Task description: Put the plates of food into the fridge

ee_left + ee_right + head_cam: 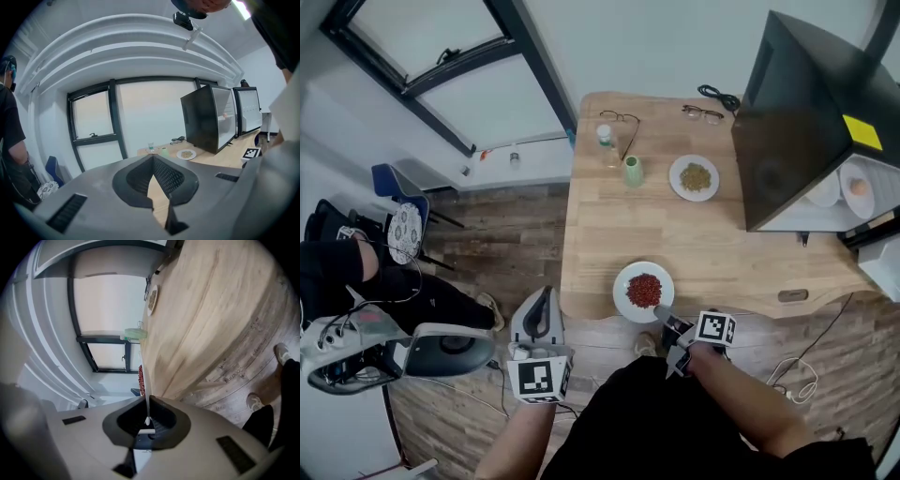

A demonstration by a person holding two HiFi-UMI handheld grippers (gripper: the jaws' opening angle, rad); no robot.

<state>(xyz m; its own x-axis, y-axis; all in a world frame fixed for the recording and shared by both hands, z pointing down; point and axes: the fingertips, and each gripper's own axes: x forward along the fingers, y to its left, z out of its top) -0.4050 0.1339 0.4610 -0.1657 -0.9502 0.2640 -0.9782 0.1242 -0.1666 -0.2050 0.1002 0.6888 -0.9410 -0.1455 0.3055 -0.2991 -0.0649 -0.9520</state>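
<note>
Grip first: right gripper [664,317] is clenched on the near-right rim of the plate of red food [622,284], which sits at the near edge of the table [600,234], roughly mid-length. In the right gripper view the thin white rim runs edge-on btwn the pads [159,423], squeezed tight, w/ the red food just beyond. Left gripper [542,298] hangs off the table, beside its near-left corner over the floor [506,244]. Its tips are together, nothing btwn them, apart from the plate.

Key relation: fridge [787,122] stands at the table's far-right corner, its open white inside showing on its right side. So from the pinched rim the plate's way lies away and to the right, diagonally across the table. The right hand is the nearer one and has it. Plate is round, so no long axis to mind. What matters is level, since it's held at one rim point only and the food's weight sits on the side away from the fingers — the far rim will prob. want to droop.

Further off, past mid-table: green cup [632,172] and small bottle [605,145] toward the far-left corner. A second plate of greenish food [677,169] sits near the fridge's left side, well apart from the first — not yet in. Glasses [619,119] lie at the far edge.
</note>
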